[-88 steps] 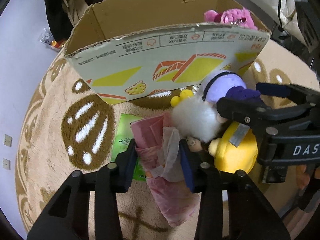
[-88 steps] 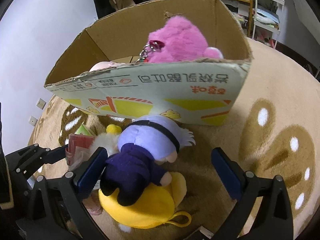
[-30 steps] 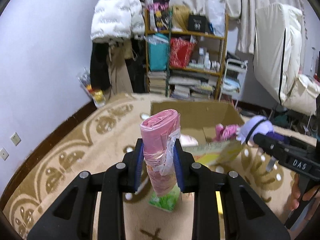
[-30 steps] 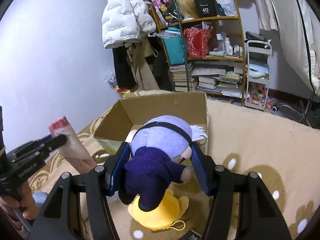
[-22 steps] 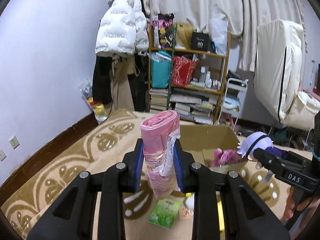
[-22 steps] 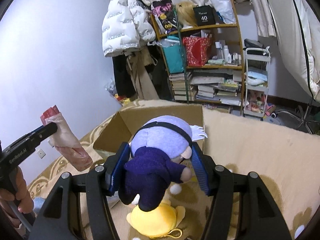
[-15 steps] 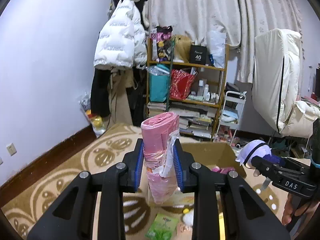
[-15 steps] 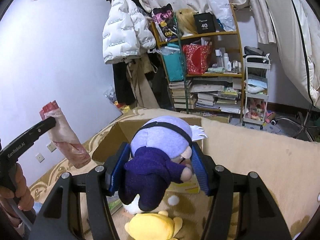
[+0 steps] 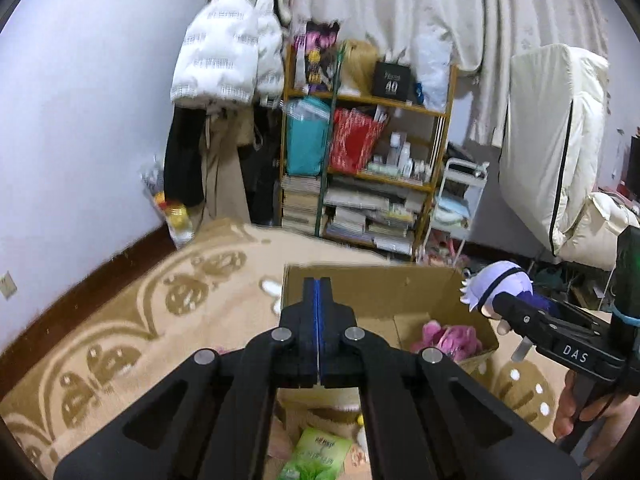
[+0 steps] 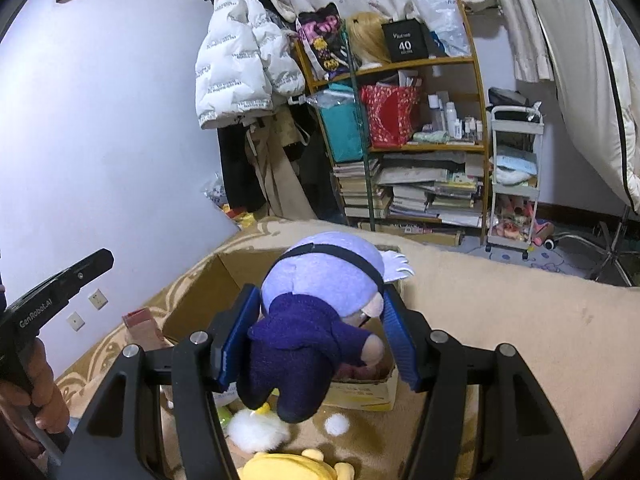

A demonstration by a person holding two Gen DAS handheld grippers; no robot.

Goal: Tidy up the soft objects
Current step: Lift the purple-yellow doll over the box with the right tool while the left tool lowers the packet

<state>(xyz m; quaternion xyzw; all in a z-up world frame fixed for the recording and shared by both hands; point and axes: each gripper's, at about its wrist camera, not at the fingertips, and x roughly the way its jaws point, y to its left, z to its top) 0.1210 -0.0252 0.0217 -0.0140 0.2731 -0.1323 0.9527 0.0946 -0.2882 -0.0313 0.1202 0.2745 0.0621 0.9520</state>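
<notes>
Doll (image 10: 320, 304): soft plush, round lavender head with a black band, dark purple knit body, stubby limbs. Long axis runs away from the camera, head toward the far side, feet hanging toward the near side and down. It sits between the blue pads of the right tool (image 10: 316, 332), which press on its sides and hold it in the air above the box (image 10: 208, 288).

Box: brown cardboard, open top, on a tan patterned carpet (image 10: 520, 320). A fuzzy pink plush (image 9: 444, 338) lies inside.

Left tool (image 9: 318, 328): jaws have just closed, pads touching, nothing between them. A pink roll (image 10: 140, 326) stands just beside the box's left wall.

On the carpet near the box: a yellow plush (image 10: 296, 468), a white fluffy toy (image 10: 256, 428), a green packet (image 9: 320, 454).
</notes>
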